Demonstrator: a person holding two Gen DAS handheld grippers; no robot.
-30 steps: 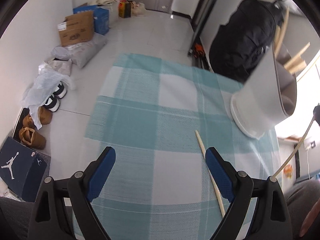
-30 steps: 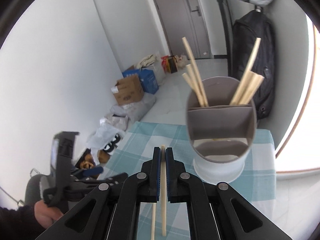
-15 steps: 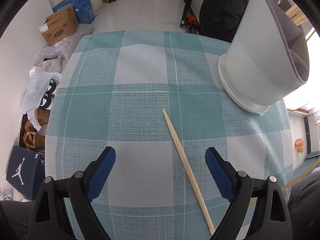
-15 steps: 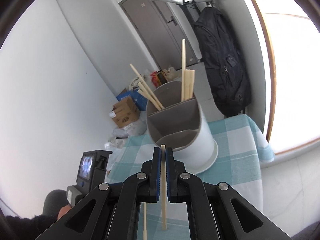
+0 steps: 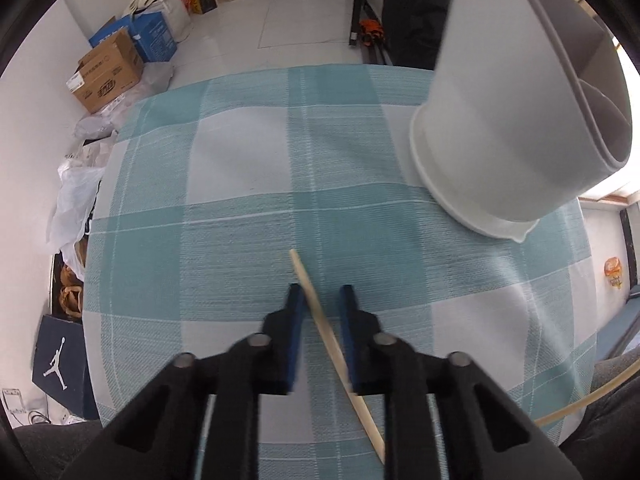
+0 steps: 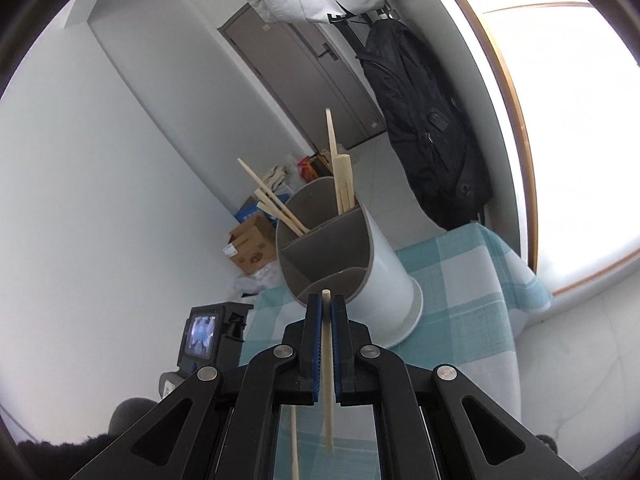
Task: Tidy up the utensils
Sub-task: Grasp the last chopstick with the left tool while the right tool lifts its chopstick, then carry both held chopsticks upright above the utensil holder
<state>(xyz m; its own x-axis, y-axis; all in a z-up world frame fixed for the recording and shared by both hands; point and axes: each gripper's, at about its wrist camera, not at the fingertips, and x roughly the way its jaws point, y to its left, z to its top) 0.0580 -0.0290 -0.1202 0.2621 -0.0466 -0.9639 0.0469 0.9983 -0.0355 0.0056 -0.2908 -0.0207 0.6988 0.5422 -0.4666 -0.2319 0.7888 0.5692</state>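
The left gripper (image 5: 322, 300) straddles a chopstick (image 5: 320, 320) lying on the counter (image 5: 240, 220), jaws narrowed but apparently not yet touching; squeeze squarely at mid-shaft. The right gripper (image 6: 327, 308) pinches a second chopstick (image 6: 327, 360), its tip near the holder (image 6: 384, 272). Only the right view shows the holder's filled compartments.

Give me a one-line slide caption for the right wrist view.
Right gripper clamps a chopstick, its tip near the divided holder.
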